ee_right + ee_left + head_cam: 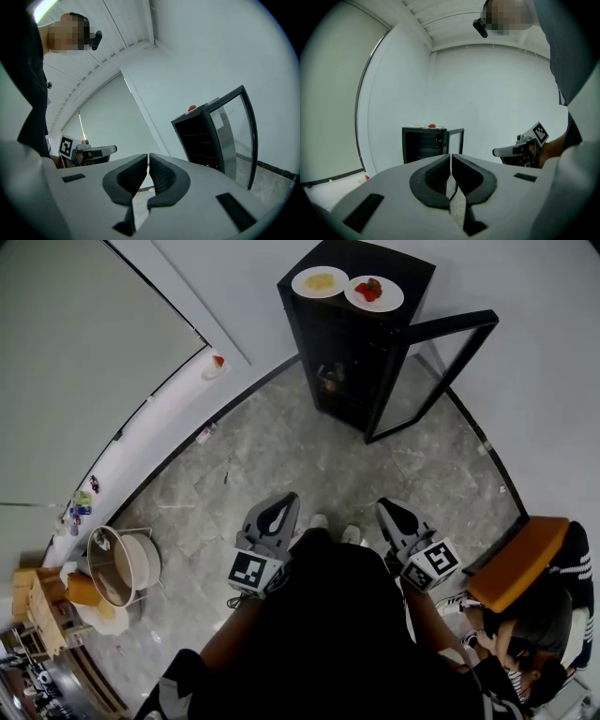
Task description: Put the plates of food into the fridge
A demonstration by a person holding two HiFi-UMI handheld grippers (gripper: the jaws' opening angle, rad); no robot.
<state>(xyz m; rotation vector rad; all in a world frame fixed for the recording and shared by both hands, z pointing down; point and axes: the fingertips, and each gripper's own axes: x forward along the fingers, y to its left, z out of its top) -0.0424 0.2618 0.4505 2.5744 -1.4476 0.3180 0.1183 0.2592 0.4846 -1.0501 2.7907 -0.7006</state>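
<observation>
A small black fridge [361, 343] stands against the far wall with its glass door [441, 367] swung open to the right. On its top sit two white plates: one with yellow food [320, 281], one with red food [373, 292]. Both grippers are held close to the person's body, well short of the fridge. My left gripper [278, 515] is shut with nothing in it, and so is my right gripper [394, 517]. The left gripper view shows the fridge [424, 143] far ahead past the closed jaws; the right gripper view shows it [201, 138] with the door [234, 136] open.
A metal pot [122, 563] and wooden items stand on the floor at the left. An orange chair [520, 563] with a seated person is at the right. Grey stone floor [281, 456] lies between me and the fridge. Small items line the left wall's base.
</observation>
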